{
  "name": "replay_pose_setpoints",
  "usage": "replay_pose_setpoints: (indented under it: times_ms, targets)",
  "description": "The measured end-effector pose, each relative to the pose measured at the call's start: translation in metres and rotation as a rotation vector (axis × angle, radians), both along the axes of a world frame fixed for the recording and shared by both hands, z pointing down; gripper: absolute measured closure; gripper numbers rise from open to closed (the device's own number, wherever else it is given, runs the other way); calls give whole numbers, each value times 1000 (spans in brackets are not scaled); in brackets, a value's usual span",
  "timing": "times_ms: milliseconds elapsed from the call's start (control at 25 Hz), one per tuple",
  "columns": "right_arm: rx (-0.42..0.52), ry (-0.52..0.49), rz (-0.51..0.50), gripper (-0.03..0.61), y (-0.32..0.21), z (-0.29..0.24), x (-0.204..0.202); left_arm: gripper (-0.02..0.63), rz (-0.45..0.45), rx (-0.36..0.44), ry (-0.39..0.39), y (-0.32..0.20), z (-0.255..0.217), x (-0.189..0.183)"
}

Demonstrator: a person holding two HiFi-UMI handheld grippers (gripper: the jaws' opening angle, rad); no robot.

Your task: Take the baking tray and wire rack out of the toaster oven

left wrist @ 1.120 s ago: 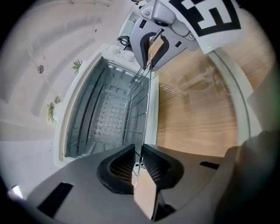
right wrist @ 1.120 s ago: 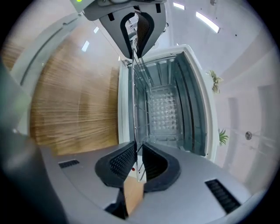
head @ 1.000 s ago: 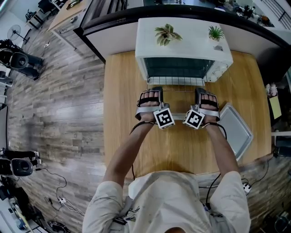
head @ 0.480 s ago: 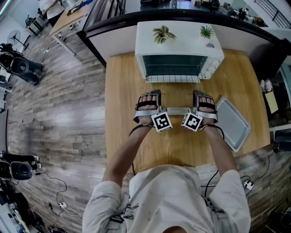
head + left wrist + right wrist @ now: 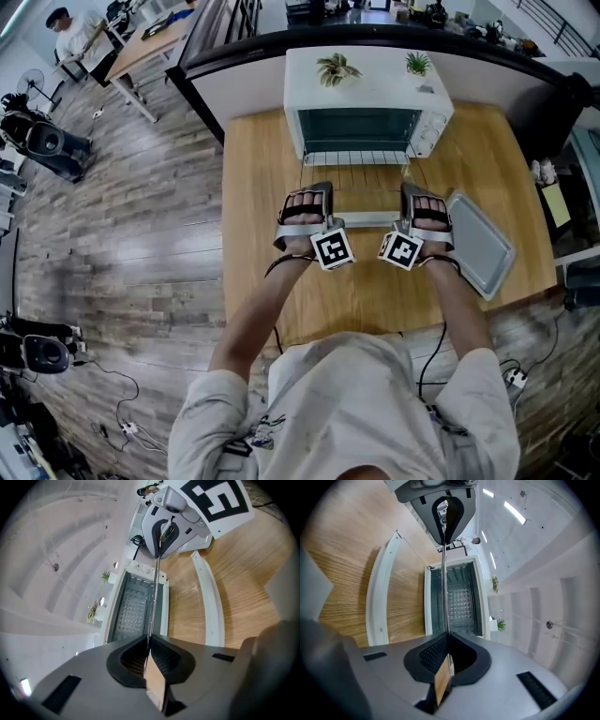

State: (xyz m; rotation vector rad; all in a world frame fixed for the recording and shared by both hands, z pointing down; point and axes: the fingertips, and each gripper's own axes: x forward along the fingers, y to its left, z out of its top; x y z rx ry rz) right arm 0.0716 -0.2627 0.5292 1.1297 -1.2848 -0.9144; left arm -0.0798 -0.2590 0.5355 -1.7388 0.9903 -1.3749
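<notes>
Nearest the body, over the tabletop [image 5: 258, 197], both tongs side by side and level with each other. Left tongs [image 5: 149, 644] clamped on the near edge of the rack [image 5: 361, 175], jaws just drawn tighter, thin wire pinched between the pads. Right tongs [image 5: 448, 641] squeezed hard onto that same edge, no gap showing. Between the two, the white handle [image 5: 366, 218] of the door, folded down flat beneath the rack. Off to the right, just beside the right tongs, the tray [image 5: 480, 242], already out and lying askew on the wood near the tabletop's edge. Farther on, the rack's far end at the mouth of the oven [image 5: 370, 80]; cannot tell whether quite clear of it. On top of the oven, two small plants [image 5: 337, 68].

Likely trouble from here:
- Far end catching on the oven's lip or the door, through pulling before it is clear.
- Skewing and jamming, through uneven pulling by the two hands.
- Slipping out of one pair of pads, given so thin a wire and so small a bite, then dropping onto the door.
- Clattering onto the tray, through swinging right too low.

As for the rack: silvery, light, long parallel wires running near to far, close cross-wires at the far end. Held flat, and a mere hairline in both gripper views.
</notes>
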Motion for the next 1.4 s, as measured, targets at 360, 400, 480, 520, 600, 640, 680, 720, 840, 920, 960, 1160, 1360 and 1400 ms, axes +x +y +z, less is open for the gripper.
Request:
replay_pose_setpoints:
  times_ms: [360,400,480,520,600,640,680,720,840,920,960,1160,1360,1400]
  targets:
    - [-15,-7,15,552,36,-3,-4,580,21,-4,-6,32,-3,-4]
    - [-19,-9,20,552,39,-3,-2,580,25,-4,-3,34,-3,-2]
    - [-21,-13,33,552,47,-3,5,580,39,-6,-7,41,-2,4]
    - [-20,-15,42,552,51,-3,10,580,49,-7,-13,43,-2,9]
    - [-16,-21,70,552,59,-4,28,580,78,0,-28,45,-3,25]
    - [-15,-24,86,552,63,-5,40,580,97,9,-33,46,-4,37]
    - [-16,-24,102,552,68,-4,54,580,117,25,-37,48,-5,52]
    - [-18,-23,118,552,74,-4,70,580,136,45,-37,49,-6,68]
    - [-28,-21,201,552,105,-5,127,580,219,40,-29,67,-8,128]
    - [-39,-20,285,552,136,-3,170,580,305,33,-18,85,-6,176]
    - [-43,-19,323,552,150,-2,191,580,345,12,-25,94,-2,198]
    - [-65,-21,430,551,199,7,257,581,457,-5,-32,126,7,272]
    - [-75,-41,471,552,219,15,283,581,495,-44,-48,142,15,301]
    - [-80,-47,475,552,221,19,285,581,498,-31,-57,142,17,303]
